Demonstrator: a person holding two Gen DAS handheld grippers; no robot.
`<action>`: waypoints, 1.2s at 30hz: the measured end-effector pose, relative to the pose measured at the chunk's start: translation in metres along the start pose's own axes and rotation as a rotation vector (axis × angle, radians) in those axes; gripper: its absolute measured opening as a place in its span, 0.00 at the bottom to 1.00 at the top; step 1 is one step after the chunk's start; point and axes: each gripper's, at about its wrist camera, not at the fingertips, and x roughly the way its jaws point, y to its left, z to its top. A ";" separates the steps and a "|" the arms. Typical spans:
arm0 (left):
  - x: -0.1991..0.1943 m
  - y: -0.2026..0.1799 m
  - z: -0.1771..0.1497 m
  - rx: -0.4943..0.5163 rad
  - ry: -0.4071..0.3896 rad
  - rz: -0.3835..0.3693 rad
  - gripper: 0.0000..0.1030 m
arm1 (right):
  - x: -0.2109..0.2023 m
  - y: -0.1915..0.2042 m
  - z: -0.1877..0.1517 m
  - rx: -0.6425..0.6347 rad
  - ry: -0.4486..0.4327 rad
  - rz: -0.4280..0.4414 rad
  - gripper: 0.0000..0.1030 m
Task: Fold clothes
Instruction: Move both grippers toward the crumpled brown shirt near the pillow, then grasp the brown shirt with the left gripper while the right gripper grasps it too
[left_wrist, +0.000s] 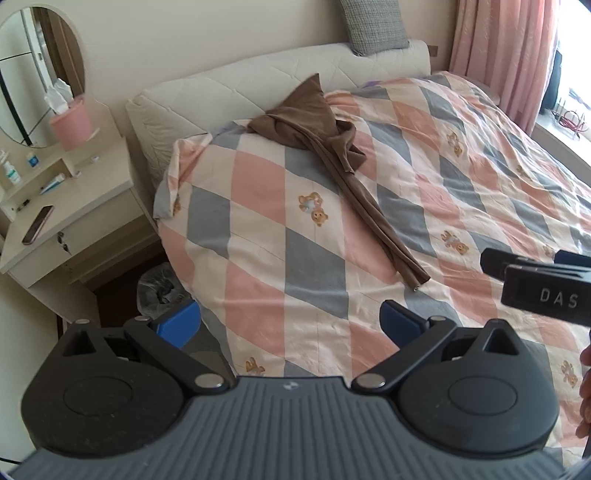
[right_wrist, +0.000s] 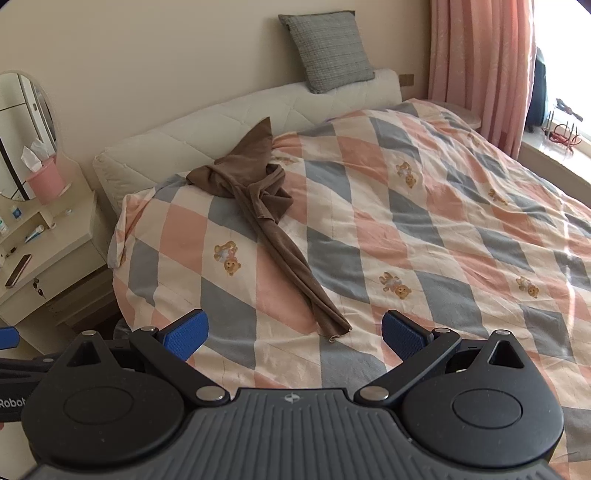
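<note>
Both tools wide open, empty.

Lay on the bed near its headboard, nightstand left of it: garment.

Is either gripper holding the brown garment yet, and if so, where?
No. The left gripper and right gripper are both open and empty; the brown garment lies untouched on the quilt.

Both wrist views look down across the bed from nearby.
</note>
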 end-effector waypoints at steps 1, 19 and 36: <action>0.003 0.000 0.002 0.006 0.004 -0.005 0.99 | 0.002 0.001 0.001 0.002 -0.001 -0.005 1.00; 0.123 0.032 0.094 0.101 0.068 -0.079 0.99 | 0.115 0.031 0.064 0.068 0.104 -0.096 1.00; 0.271 0.069 0.200 0.086 0.184 -0.162 0.99 | 0.239 0.045 0.132 0.184 0.170 -0.160 1.00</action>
